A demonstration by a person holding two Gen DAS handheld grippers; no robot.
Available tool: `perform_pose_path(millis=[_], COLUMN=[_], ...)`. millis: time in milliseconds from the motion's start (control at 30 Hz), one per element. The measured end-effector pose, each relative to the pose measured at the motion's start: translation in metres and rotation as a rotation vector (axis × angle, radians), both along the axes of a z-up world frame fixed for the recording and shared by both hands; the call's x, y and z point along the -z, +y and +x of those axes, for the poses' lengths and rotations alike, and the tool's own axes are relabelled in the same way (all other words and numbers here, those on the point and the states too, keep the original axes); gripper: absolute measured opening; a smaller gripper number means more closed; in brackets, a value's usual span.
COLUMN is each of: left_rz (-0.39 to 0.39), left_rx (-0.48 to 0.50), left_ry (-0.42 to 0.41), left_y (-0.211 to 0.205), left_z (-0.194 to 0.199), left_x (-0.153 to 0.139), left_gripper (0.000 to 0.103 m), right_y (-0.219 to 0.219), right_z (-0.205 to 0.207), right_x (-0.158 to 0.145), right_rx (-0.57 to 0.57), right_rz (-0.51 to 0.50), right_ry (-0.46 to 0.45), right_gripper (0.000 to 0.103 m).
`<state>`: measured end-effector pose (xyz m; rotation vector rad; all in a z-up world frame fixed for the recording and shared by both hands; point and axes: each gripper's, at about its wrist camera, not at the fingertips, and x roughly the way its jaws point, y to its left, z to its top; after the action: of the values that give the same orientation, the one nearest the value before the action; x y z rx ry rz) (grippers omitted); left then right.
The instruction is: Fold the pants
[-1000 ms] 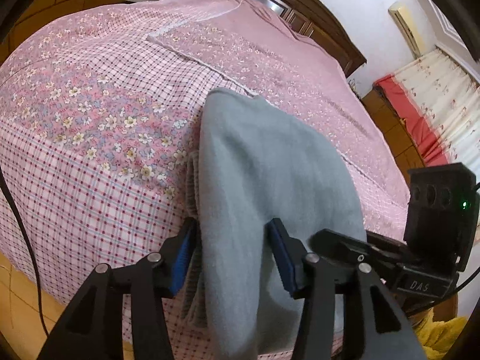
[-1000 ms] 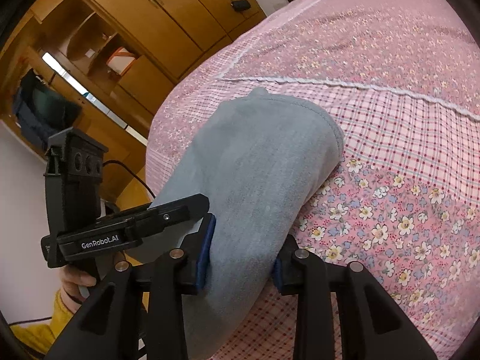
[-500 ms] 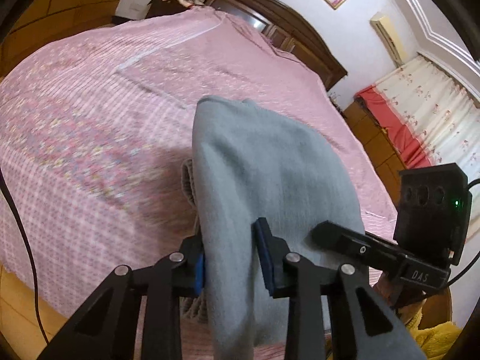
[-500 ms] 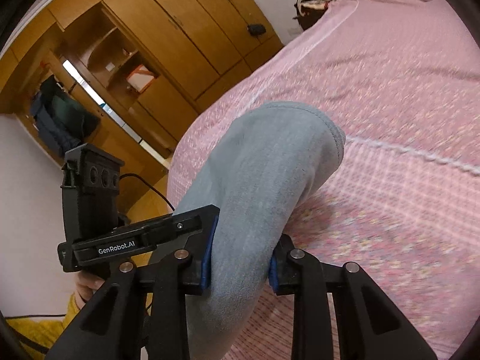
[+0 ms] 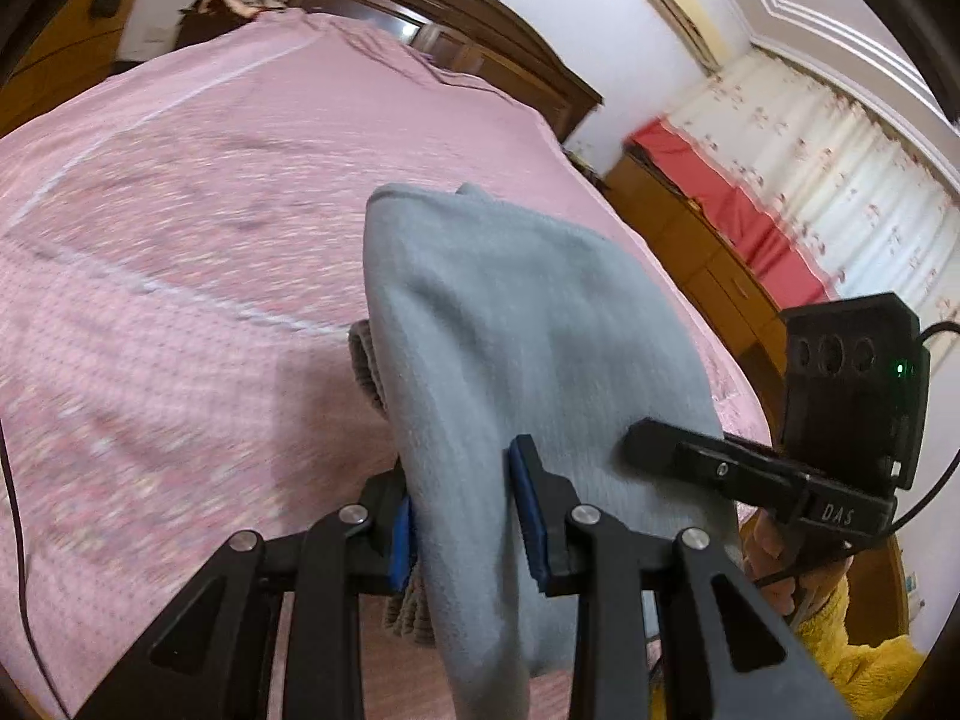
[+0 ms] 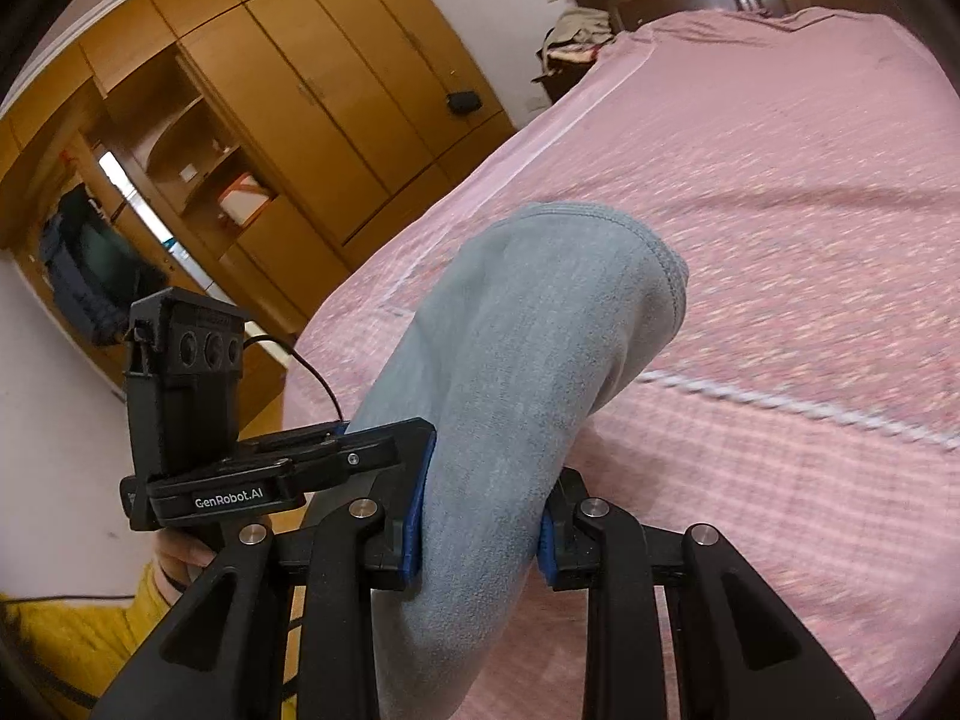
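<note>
Our left gripper [image 5: 462, 516] pinches the gray pants [image 5: 528, 330] between its blue pads, with its jaws only a little way apart. Our right gripper [image 6: 480, 525] squeezes the same pants [image 6: 528, 372] just as tight. We hold the pants up above the pink bed [image 5: 180, 240], and their far end droops toward the sheet.

We think the folding is only part done. The cloth looks doubled over, and a ribbed edge [image 5: 366, 366] peeks out below. We must lay the pants down flat and maybe fold them once more.

We count 1 pair of pants, 2 grippers, 1 bed and 1 wooden wardrobe [image 6: 288, 96].
</note>
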<state>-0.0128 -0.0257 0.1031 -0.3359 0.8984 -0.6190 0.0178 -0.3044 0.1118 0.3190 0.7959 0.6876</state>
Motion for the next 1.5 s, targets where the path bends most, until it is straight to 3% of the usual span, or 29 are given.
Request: perform_pose_path(millis=[233, 600, 733, 1000, 1167, 1300, 1500], left_rz=[0.035, 0.115, 0.150, 0.244, 0.298, 0.336, 0.363], left_rx=[0.069, 0.091, 0.082, 0.078, 0.070, 0.032, 0.014], left_ry=[0.005, 0.032, 0.031, 0.017, 0.019, 0.026, 0.009], left_y=[-0.063, -0.110, -0.110, -0.102, -0.094, -0.093, -0.087], left_z=[0.029, 0.061, 0.061, 0.033, 0.010, 0.000, -0.001], left_x=[0.011, 0.053, 0.055, 0.035, 0.028, 0.033, 0.049], left_gripper=[0.030, 0.032, 0.046, 0.047, 0.047, 0.051, 0.061], right_y=[-0.052, -0.075, -0.073, -0.065, -0.065, -0.065, -0.061], right_z=[0.023, 0.065, 0.058, 0.026, -0.006, -0.032, -0.037], right_x=[0.017, 0.069, 0.073, 0.053, 0.045, 0.054, 0.075], right_rx=[0.042, 0.129, 0.171, 0.267, 0.318, 0.366, 0.413], right_rz=[-0.009, -0.185, -0.201, -0.342, -0.360, -0.359, -0.347], right_ry=[0.027, 0.086, 0.082, 0.044, 0.015, 0.020, 0.066], right_gripper=[0.029, 0.034, 0.043, 0.045, 0.045, 0.045, 0.047])
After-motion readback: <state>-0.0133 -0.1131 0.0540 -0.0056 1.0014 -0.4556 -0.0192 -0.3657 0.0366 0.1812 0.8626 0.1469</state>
